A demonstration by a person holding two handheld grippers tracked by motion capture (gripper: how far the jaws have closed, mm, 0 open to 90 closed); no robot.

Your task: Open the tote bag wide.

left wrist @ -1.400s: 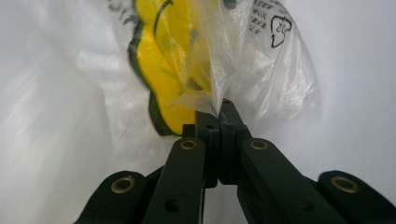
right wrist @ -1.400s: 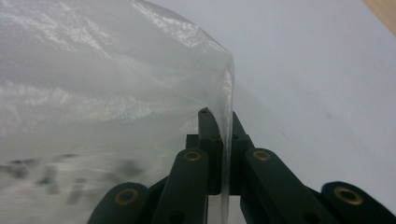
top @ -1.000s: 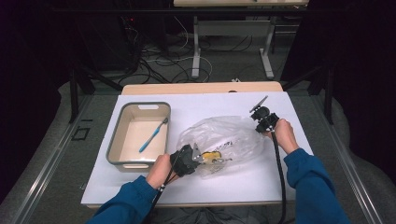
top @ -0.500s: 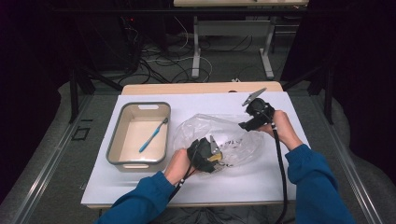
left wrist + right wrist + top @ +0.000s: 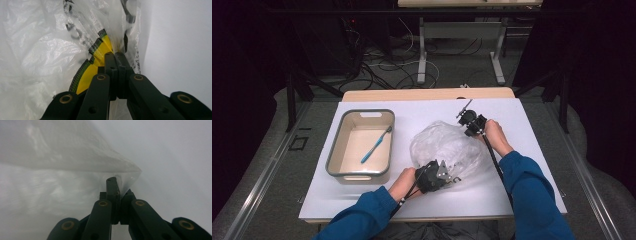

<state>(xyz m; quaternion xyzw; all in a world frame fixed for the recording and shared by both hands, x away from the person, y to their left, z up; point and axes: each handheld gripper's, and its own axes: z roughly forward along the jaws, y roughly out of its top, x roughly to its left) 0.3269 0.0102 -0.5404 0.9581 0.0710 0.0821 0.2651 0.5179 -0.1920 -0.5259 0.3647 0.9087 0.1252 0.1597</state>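
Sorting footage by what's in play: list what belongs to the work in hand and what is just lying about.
In the work:
- clear plastic bag, with a yellow item inside
- left tongs, shut on the bag's near edge
- right tongs, shut on its far corner

Lying about:
- grey-rimmed tray
- blue toothbrush in the tray

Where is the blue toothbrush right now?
In the high view, the blue toothbrush lies slanted inside the beige, grey-rimmed plastic tub on the table's left side, left of the crumpled clear plastic bag.
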